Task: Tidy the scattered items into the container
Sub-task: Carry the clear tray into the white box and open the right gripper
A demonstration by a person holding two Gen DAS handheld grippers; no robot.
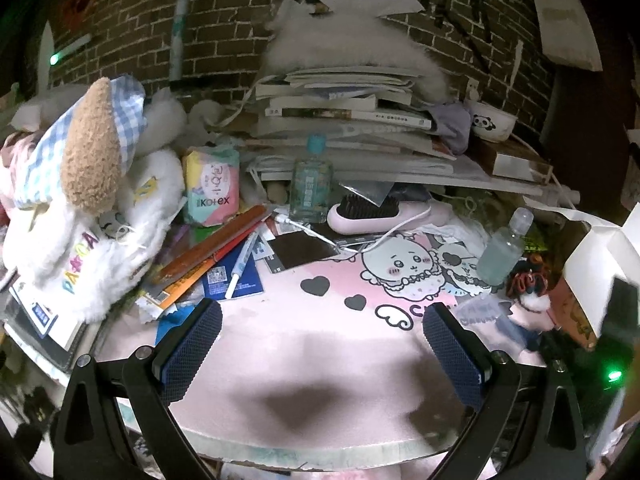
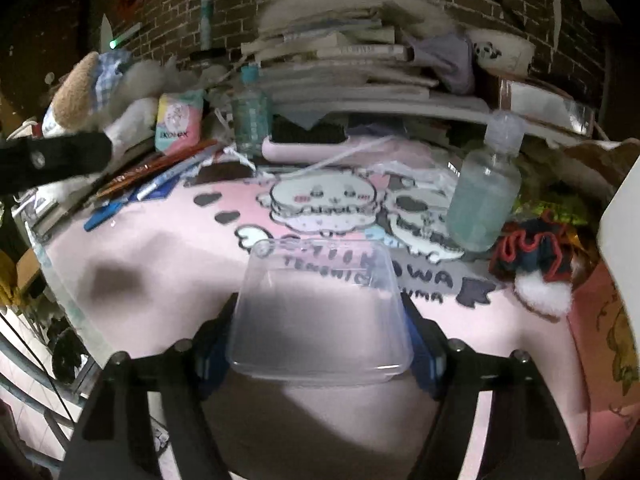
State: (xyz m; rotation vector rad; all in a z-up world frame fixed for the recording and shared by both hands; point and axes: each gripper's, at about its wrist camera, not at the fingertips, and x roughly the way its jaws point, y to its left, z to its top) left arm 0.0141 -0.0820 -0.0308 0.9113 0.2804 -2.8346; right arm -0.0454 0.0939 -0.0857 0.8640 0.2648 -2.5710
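My right gripper [image 2: 320, 344] is shut on a clear plastic container [image 2: 320, 312], held above the pink cartoon desk mat [image 2: 160, 280]. My left gripper [image 1: 320, 344] is open and empty over the bare pink mat [image 1: 300, 340]; its arm shows in the right wrist view [image 2: 52, 160] at the left. Scattered items lie around: a clear bottle of pale liquid [image 2: 484, 192] [image 1: 504, 248], a red and dark plush charm [image 2: 532, 260] [image 1: 528, 284], a green-tinted bottle with blue cap [image 1: 310, 180] [image 2: 250, 116], a pink hairbrush [image 1: 376, 212] [image 2: 312, 140], pens [image 1: 240, 268] and a Kotex pack [image 1: 210, 188] [image 2: 178, 124].
A tall stack of books and papers [image 1: 344, 116] stands at the back against a brick wall. Plush toys [image 1: 88, 200] crowd the left side. A white box [image 1: 600, 264] stands at the right. A panda bowl [image 1: 490, 122] sits at the back right.
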